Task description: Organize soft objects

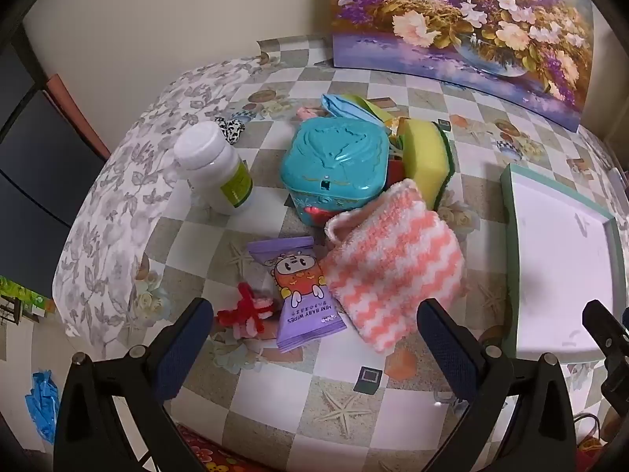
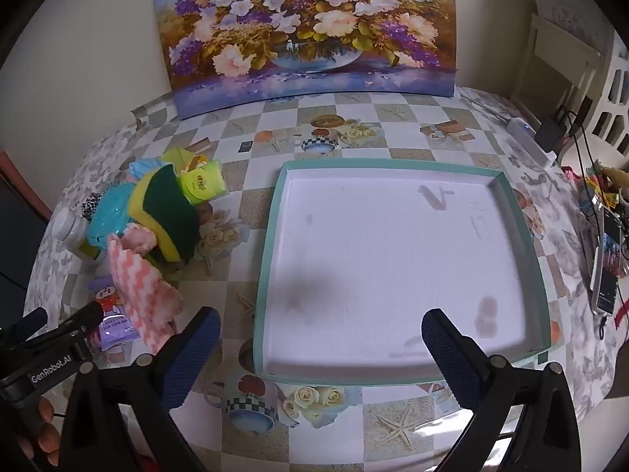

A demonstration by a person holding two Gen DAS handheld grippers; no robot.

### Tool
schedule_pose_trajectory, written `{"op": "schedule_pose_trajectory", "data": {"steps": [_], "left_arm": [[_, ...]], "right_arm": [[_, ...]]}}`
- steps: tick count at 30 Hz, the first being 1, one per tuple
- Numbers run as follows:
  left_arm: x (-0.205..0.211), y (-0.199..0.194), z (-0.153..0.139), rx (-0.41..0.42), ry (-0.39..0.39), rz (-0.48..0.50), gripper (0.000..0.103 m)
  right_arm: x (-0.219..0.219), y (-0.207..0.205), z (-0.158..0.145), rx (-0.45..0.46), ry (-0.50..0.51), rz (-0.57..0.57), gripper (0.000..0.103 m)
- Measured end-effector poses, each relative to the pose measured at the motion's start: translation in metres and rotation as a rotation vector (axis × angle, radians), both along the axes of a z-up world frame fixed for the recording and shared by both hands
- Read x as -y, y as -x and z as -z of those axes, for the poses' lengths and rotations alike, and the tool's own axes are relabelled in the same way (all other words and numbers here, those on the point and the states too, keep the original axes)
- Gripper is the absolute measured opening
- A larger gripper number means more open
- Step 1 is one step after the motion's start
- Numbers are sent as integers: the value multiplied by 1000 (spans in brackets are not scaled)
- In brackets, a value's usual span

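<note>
A pink-and-white striped fluffy cloth lies in front of my open left gripper, which hangs above the table with nothing between its fingers. Behind the cloth stands a yellow-green sponge, leaning beside a teal box. A purple baby wipes pack and a red-and-pink pipe-cleaner bow lie near the left finger. My right gripper is open over the front edge of the white tray, holding nothing. In the right wrist view the cloth and sponge sit left of the tray.
A white bottle stands left of the teal box. A flower painting leans on the wall behind. A yellow-green pouch lies behind the sponge. Phones and cables crowd the table's right edge. A person's fingers show at lower left.
</note>
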State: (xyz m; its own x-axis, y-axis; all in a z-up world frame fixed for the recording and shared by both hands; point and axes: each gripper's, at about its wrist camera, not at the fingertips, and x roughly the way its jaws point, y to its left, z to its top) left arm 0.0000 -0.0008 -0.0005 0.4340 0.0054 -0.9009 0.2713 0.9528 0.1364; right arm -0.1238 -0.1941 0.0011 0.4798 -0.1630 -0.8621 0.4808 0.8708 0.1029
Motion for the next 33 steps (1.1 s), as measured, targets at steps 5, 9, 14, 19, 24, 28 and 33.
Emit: {"op": "schedule_pose_trajectory", "data": {"steps": [5, 9, 14, 19, 24, 28, 33], "left_arm": [[4, 5, 1, 33, -11, 7, 103], [1, 2, -2, 25, -8, 8, 103], [0, 5, -2, 27, -9, 5, 103], [0, 4, -2, 25, -8, 4, 103], [0, 4, -2, 24, -8, 3, 103], [1, 4, -2, 24, -9, 2, 103], [1, 4, -2, 23, -10, 1, 103]], "right_arm": [[0, 0, 0, -2, 2, 1, 103], [0, -1, 0, -2, 1, 1, 103], [0, -1, 0, -2, 0, 0, 103], [0, -1, 0, -1, -1, -1, 103], [0, -1, 1, -1, -1, 0, 103], [-1, -1, 1, -1, -1, -1, 103], [-1, -1, 1, -1, -2, 0, 103]]}}
